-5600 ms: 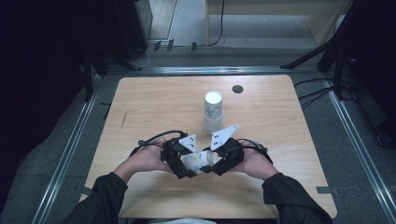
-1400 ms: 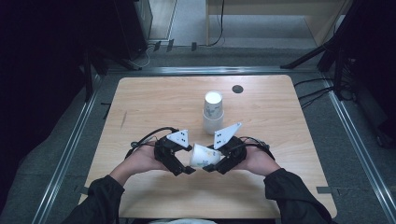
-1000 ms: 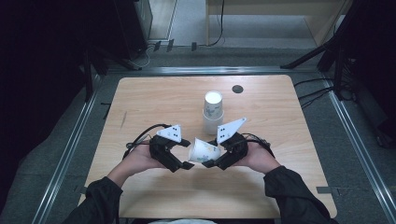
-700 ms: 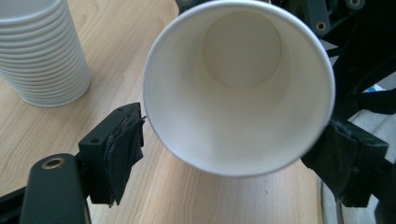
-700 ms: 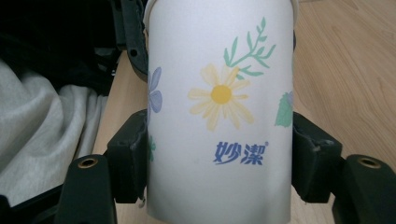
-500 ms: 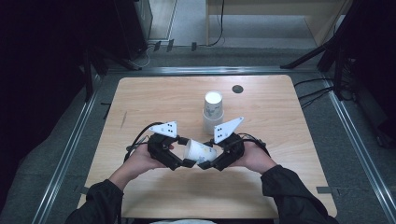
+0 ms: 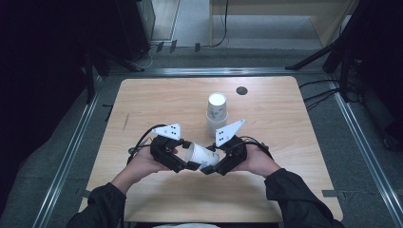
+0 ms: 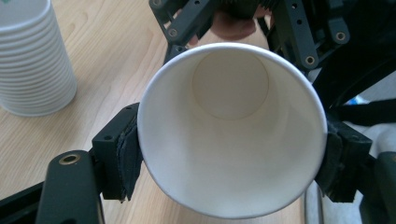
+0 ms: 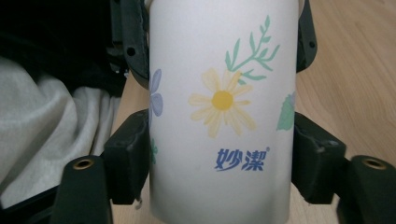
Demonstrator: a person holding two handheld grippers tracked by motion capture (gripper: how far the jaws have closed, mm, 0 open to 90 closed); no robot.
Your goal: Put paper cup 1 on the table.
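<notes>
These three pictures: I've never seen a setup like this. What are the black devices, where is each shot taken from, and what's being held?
No robot here: a person holds a hand-operated two-jaw tool in each hand. The high view looks down on a wooden table, with the left gripper and right gripper meeting near the front edge. Between them lies a white paper cup on its side. Farther back stands a stack of paper cups.

The other two pictures come from cameras riding on the tools. The left gripper view looks into the cup's open mouth, with pads pressing on the rim at both sides; those jaws have just been closing. The right gripper view shows the cup's flowered side between its jaws, which have just been opening, so a handover looks likely.
</notes>
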